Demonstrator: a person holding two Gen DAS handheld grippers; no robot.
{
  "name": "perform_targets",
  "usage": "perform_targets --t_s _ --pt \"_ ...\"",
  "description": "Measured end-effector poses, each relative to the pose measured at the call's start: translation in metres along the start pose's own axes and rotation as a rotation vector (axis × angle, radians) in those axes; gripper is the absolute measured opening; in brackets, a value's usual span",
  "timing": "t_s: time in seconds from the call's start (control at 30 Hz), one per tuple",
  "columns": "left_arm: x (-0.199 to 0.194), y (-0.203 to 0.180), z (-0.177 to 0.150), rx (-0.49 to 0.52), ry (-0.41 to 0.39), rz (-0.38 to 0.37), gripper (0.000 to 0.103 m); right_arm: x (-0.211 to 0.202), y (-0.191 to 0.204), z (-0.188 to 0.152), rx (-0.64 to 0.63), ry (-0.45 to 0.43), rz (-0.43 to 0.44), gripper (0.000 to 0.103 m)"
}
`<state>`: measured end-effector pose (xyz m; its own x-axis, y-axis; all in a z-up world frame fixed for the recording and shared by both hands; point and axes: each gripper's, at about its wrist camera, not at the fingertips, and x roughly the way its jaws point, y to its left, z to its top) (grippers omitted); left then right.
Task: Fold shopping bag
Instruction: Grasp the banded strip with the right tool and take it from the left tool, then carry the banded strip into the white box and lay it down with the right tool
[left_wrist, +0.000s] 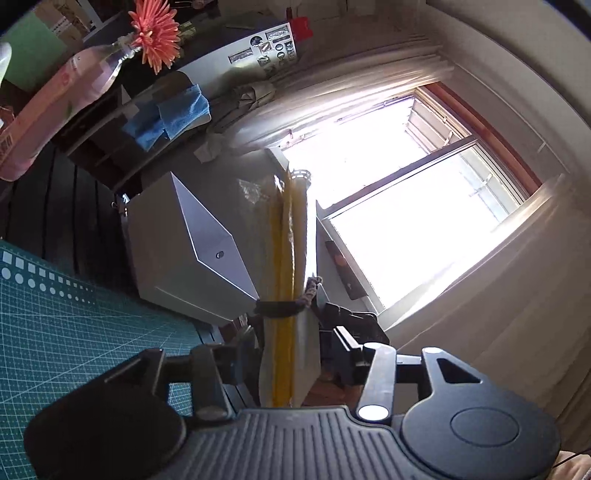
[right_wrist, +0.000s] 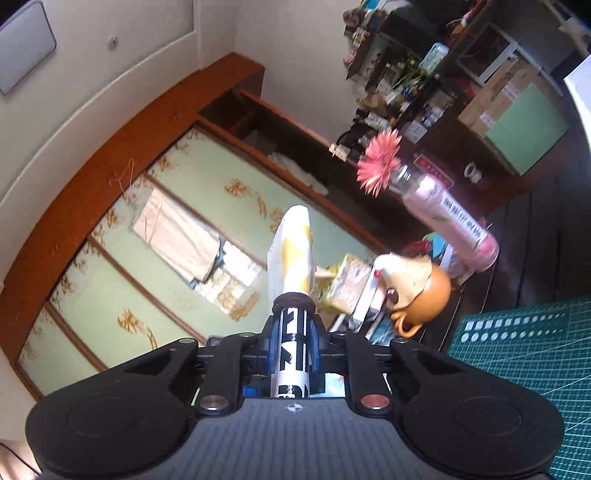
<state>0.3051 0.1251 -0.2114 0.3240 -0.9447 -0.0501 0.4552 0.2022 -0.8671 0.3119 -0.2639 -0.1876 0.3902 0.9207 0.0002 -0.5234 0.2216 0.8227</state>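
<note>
The shopping bag (left_wrist: 286, 258) is white with yellow patches and is bunched into a narrow strip, lifted off the table. In the left wrist view my left gripper (left_wrist: 286, 314) is shut on the strip, with a dark band and a braided cord around it at the fingertips. In the right wrist view my right gripper (right_wrist: 293, 306) is shut on the other end of the bag (right_wrist: 293, 251), which sticks up past the fingertips. Both cameras are tilted sideways, away from the table.
A green cutting mat (left_wrist: 74, 332) lies at the left, and shows at the right in the right wrist view (right_wrist: 517, 350). A pink bottle holding a pink flower (right_wrist: 443, 206), an orange teapot (right_wrist: 424, 288) and a grey box (left_wrist: 177, 251) stand nearby. Cluttered shelves (right_wrist: 424, 74) are behind.
</note>
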Motion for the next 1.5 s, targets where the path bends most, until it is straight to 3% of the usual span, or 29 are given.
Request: perform_targets --t_s 0.13,0.23,0.33,0.63,0.77,0.93,1.1,1.5 --pt "0.003 0.006 0.002 -0.024 -0.006 0.142 0.057 -0.019 -0.001 0.010 0.005 -0.079 -0.054 0.016" --pt "0.014 0.012 0.001 -0.025 0.020 0.302 0.057 -0.031 -0.001 0.021 0.016 -0.129 -0.143 0.016" --pt "0.025 0.014 -0.003 0.000 0.058 0.398 0.057 -0.043 -0.003 0.039 0.024 -0.163 -0.240 0.016" --pt "0.058 0.008 -0.024 0.088 0.150 0.561 0.057 -0.078 -0.008 0.095 0.046 -0.266 -0.531 0.016" --pt "0.058 0.009 -0.030 0.093 0.149 0.617 0.057 -0.086 -0.043 0.139 0.099 -0.318 -0.675 0.016" --pt "0.064 0.003 -0.031 0.150 0.094 0.710 0.059 -0.077 -0.090 0.162 0.180 -0.280 -0.777 0.016" --pt "0.071 0.008 -0.033 0.166 0.103 0.778 0.060 -0.054 -0.129 0.170 0.222 -0.170 -0.877 0.016" --pt "0.081 0.023 -0.038 0.166 0.172 0.772 0.060 0.001 -0.185 0.180 0.266 0.056 -0.973 0.017"
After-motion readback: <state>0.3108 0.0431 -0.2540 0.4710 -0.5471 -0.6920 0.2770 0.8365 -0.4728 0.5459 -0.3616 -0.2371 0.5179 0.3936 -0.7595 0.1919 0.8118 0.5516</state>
